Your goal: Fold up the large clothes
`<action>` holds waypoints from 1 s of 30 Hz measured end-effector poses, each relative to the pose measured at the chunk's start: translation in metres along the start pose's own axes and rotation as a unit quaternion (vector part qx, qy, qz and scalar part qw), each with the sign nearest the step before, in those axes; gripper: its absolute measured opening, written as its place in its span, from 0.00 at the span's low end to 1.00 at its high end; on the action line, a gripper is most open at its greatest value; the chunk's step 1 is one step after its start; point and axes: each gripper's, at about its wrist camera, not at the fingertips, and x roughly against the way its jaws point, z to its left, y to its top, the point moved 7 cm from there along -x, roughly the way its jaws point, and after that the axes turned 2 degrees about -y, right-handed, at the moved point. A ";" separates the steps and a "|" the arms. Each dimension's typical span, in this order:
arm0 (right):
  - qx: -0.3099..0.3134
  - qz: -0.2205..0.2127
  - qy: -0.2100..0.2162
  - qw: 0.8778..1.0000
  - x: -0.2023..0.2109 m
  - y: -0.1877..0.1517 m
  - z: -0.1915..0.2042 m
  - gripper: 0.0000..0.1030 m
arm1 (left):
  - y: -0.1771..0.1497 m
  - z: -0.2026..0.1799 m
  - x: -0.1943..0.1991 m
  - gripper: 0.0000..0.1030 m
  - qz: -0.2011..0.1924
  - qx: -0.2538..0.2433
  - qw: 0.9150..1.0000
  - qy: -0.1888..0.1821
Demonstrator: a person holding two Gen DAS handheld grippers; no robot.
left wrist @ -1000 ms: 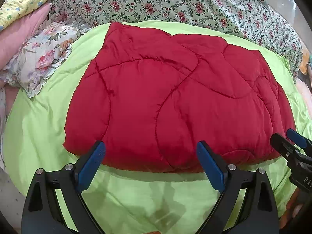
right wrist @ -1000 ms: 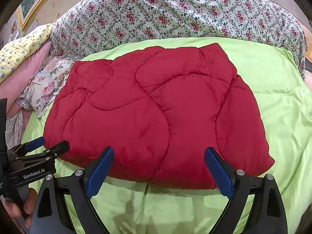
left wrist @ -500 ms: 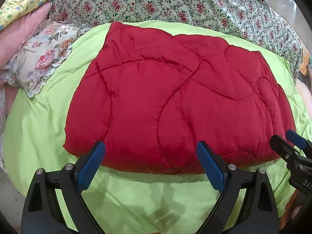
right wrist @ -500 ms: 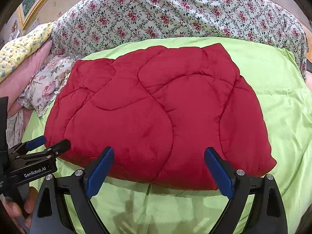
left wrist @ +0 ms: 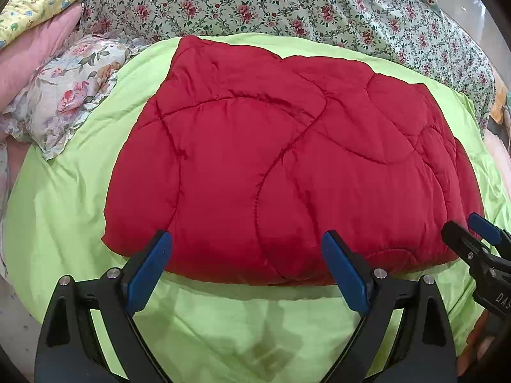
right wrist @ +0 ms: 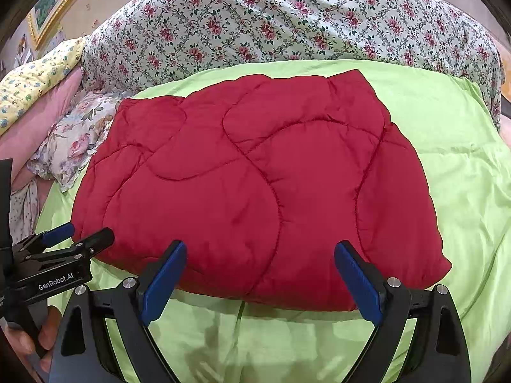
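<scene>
The red quilted comforter (left wrist: 287,172) lies folded into a thick rectangle just ahead of both tongs, on the green sheet (left wrist: 64,210). The left gripper (left wrist: 246,265) and right gripper (right wrist: 260,274) hover released, grasping nothing. The folding looks nearly finished; perhaps one more fold remains.

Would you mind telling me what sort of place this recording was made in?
Most likely a bedroom: a bed spread with a green sheet, a floral duvet heaped behind, a floral pillow at the left, and a gold-framed picture on the wall.
</scene>
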 end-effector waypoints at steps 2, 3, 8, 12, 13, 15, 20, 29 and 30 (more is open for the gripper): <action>0.000 0.000 -0.001 1.000 -0.001 0.000 -0.001 0.92 | 0.000 0.000 0.000 0.93 0.000 0.000 1.000 0.000; -0.001 0.001 -0.001 1.000 -0.001 0.000 -0.001 0.92 | 0.000 0.001 0.000 0.93 0.000 0.000 1.000 0.000; 0.000 0.000 -0.001 1.000 -0.001 0.000 -0.002 0.92 | 0.000 0.001 0.000 0.93 -0.001 -0.001 1.000 0.000; 0.000 0.002 -0.001 1.000 -0.001 -0.001 -0.003 0.92 | 0.001 0.001 0.000 0.93 -0.002 -0.001 1.000 0.001; -0.001 0.002 -0.001 1.000 -0.001 -0.001 -0.004 0.92 | 0.001 0.001 0.001 0.93 -0.002 -0.001 1.000 0.001; -0.001 0.000 -0.001 1.000 0.000 -0.001 -0.004 0.92 | 0.002 0.001 0.001 0.93 -0.006 -0.003 1.000 0.004; -0.001 0.001 0.000 1.000 -0.001 -0.001 -0.004 0.92 | 0.002 0.000 0.003 0.93 -0.008 -0.003 1.000 0.007; -0.002 0.001 0.001 1.000 0.000 -0.001 -0.004 0.92 | 0.002 0.001 0.003 0.93 -0.009 -0.002 1.000 0.007; -0.002 0.001 0.001 1.000 -0.001 -0.001 -0.004 0.92 | 0.002 0.001 0.003 0.93 -0.009 -0.002 1.000 0.007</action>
